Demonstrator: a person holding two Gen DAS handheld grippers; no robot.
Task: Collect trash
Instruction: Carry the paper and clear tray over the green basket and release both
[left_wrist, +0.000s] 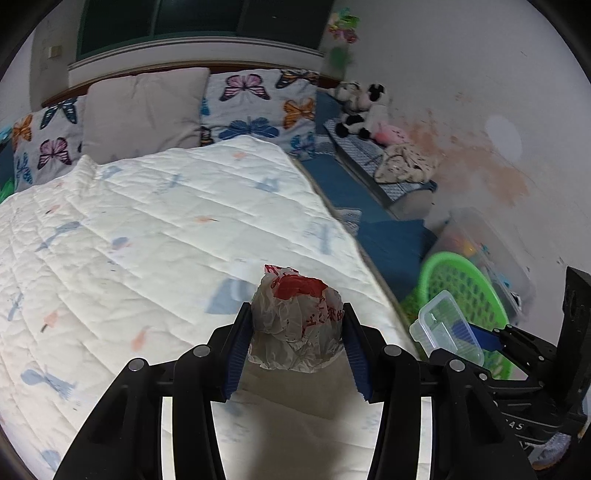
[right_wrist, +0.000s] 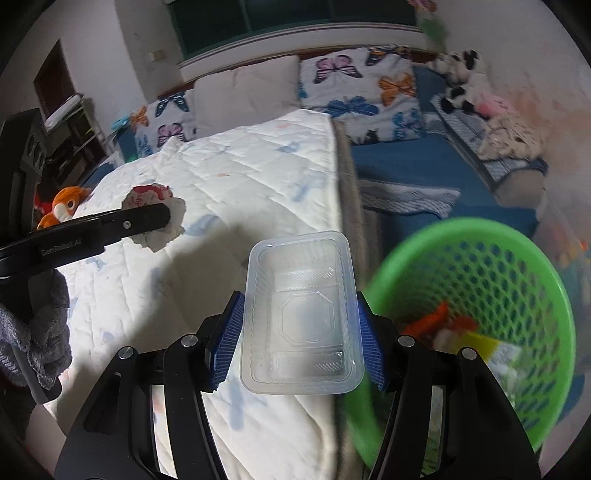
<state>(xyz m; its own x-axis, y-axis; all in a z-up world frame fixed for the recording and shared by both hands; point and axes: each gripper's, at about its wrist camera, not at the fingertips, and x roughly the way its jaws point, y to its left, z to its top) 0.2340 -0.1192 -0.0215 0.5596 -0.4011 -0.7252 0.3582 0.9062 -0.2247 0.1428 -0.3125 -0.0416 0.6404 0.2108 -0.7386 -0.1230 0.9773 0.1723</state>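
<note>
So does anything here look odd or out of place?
Mostly the wall right of the bed: blotchy orange-pink stains. Otherwise both tongs just grip trash, a crumpled red-and-white plastic bag and a clear plastic tray.

Left gripper (left_wrist: 297, 325) and right gripper (right_wrist: 301, 325) both clamped.

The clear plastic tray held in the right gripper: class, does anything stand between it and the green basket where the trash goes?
Nothing visible does. The right gripper holds the clear plastic tray above the edge of the bed, and the green basket stands open just to its right, beside the bed, with some trash already inside.
</note>
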